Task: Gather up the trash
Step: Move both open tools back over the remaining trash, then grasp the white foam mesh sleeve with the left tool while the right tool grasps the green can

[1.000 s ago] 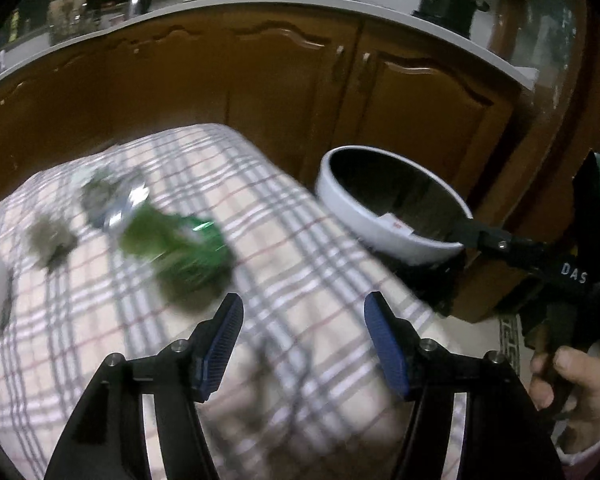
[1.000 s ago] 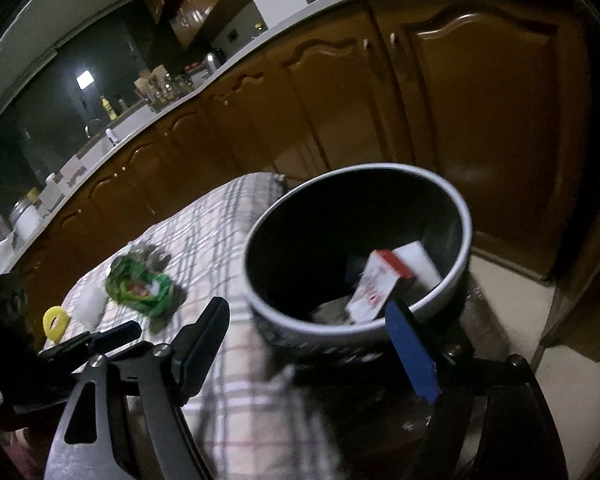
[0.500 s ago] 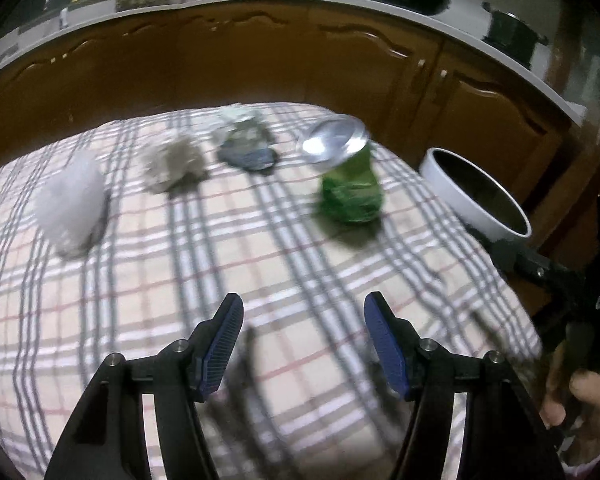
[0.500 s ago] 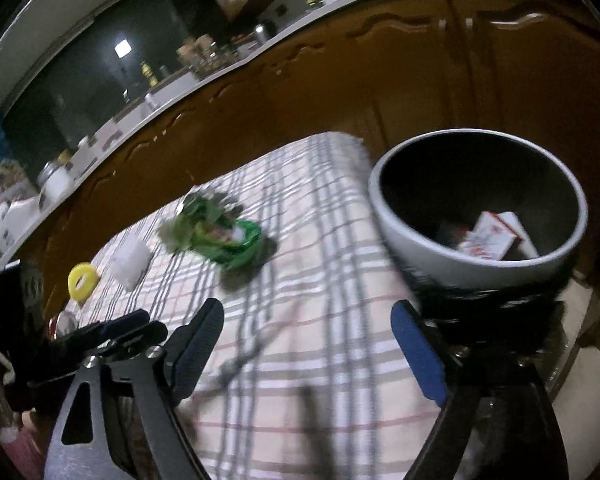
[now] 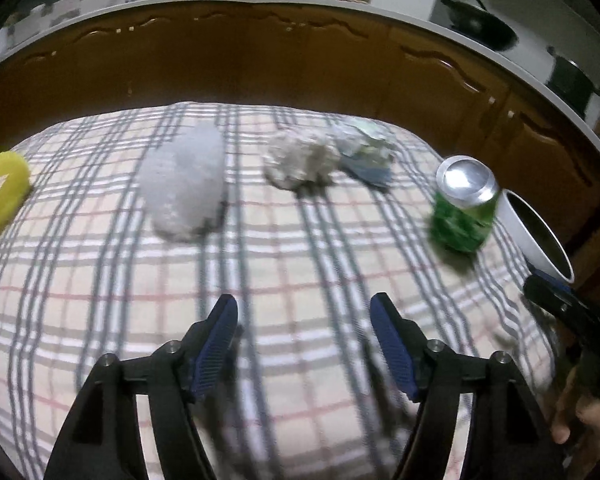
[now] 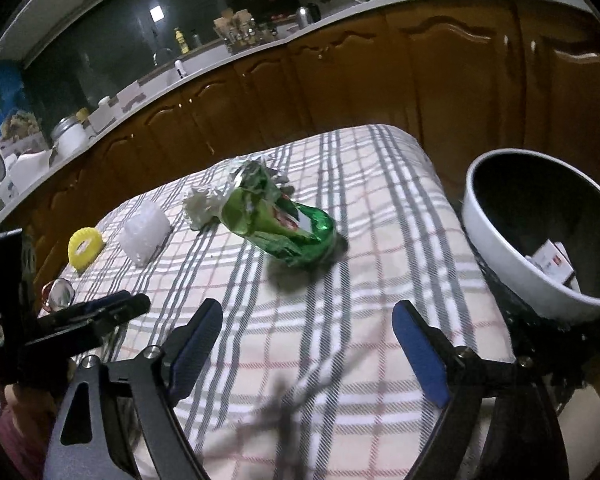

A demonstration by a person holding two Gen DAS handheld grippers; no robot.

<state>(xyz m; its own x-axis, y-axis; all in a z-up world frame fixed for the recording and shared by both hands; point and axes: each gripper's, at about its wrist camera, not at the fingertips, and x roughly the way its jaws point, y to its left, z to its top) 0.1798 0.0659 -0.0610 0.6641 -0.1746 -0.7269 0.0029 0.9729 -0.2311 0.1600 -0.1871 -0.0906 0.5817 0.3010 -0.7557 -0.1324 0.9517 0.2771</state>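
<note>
A crushed green can (image 5: 462, 208) (image 6: 286, 228) lies on the plaid tablecloth (image 5: 284, 264) near its right edge. Behind it lie a crumpled paper wad (image 5: 300, 158) (image 6: 200, 206), a foil wrapper (image 5: 366, 152) (image 6: 256, 172) and a white plastic lump (image 5: 188, 184) (image 6: 146, 234). The white trash bin (image 5: 536, 236) (image 6: 512, 240) stands off the table's right edge and holds a small red-and-white carton (image 6: 552, 262). My left gripper (image 5: 304, 336) is open and empty above the cloth. My right gripper (image 6: 308, 344) is open and empty, short of the can.
A yellow ring (image 5: 0, 190) (image 6: 85, 246) lies at the table's left end. A small glass jar (image 6: 58, 294) sits at the near left edge. Brown cabinets (image 5: 300, 64) run behind the table, with a pan (image 5: 480, 28) and pot (image 5: 572, 80) on the counter.
Both grippers have swung left, away from the bin and over the table. More trash has come into the left wrist view; the can now sits ahead of the right gripper.
</note>
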